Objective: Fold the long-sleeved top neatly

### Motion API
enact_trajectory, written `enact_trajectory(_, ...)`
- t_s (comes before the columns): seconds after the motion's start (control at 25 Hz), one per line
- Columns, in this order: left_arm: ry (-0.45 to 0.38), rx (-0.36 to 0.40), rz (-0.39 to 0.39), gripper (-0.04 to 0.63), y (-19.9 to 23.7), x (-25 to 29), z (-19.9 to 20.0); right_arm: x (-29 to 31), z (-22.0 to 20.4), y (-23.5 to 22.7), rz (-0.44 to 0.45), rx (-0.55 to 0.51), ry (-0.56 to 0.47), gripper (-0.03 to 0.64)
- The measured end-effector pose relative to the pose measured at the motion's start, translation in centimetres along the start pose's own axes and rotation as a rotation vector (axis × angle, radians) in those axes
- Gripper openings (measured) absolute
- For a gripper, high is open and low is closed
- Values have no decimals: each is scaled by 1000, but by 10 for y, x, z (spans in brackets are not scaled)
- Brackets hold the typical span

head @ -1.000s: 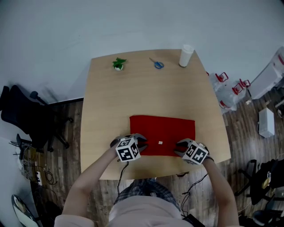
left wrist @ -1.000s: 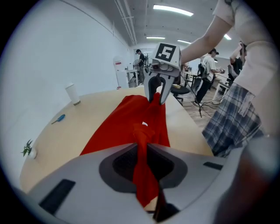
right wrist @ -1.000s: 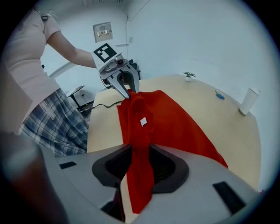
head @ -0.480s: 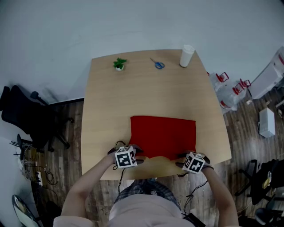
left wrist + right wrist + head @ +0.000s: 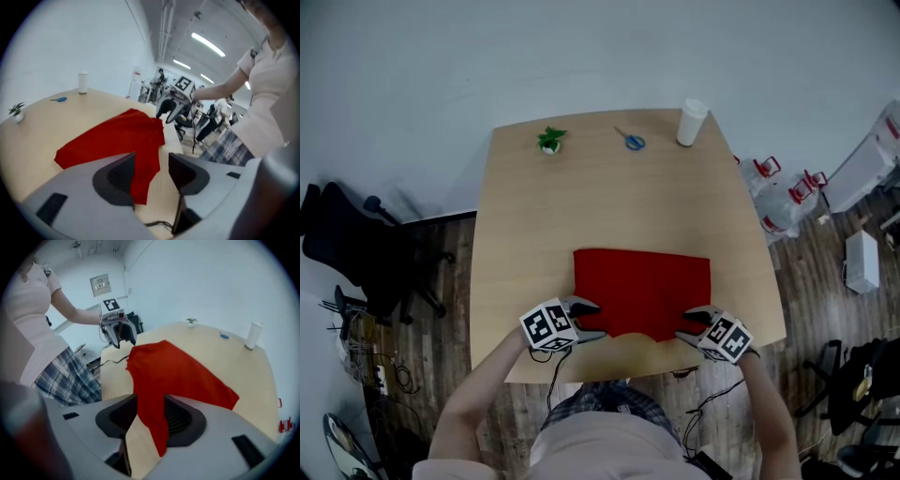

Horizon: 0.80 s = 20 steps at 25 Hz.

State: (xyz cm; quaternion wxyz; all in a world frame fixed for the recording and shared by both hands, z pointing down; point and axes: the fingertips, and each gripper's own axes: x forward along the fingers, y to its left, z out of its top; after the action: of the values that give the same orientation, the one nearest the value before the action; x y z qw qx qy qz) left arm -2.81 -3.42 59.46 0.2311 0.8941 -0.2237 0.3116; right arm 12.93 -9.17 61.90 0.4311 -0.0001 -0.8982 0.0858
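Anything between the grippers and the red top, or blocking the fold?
Nothing visible. The red top lies between the opening jaws of left gripper and right gripper; scissors, plant and white cylinder sit at the table's far edge.

The head camera is looking steeply down over the whole pale wooden counter [image 5: 609,197]. Cameras riding the left tongs [image 5: 592,320] and right tongs [image 5: 686,325] are looking low and close toward each other, sharing the red fabric top [image 5: 642,286].
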Motion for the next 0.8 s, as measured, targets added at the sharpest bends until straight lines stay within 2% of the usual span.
enact_trajectory(0.16,-263,-138,105,222,40,-42,54,-47,47,-47,-166,156,-266,165)
enact_trajectory(0.24,-398,-198,202,199,64,-67,79,-73,67,-67,-255,237,-412,143)
enact_trajectory(0.32,-522,-260,320,142,87,-95,99,-99,80,-83,-353,300,-530,133)
enact_trajectory(0.4,-605,-298,448,90,104,-122,113,-124,88,-93,-456,340,-615,126)
enact_trajectory(0.48,-659,-310,573,32,114,-147,120,-151,93,-100,-554,379,-704,121)
enact_trajectory(0.6,-693,-289,741,5,117,-177,126,-193,96,-107,-693,424,-818,102)
enact_trajectory(0.8,-691,-179,980,3,107,-203,126,-235,90,-106,-886,412,-876,25)
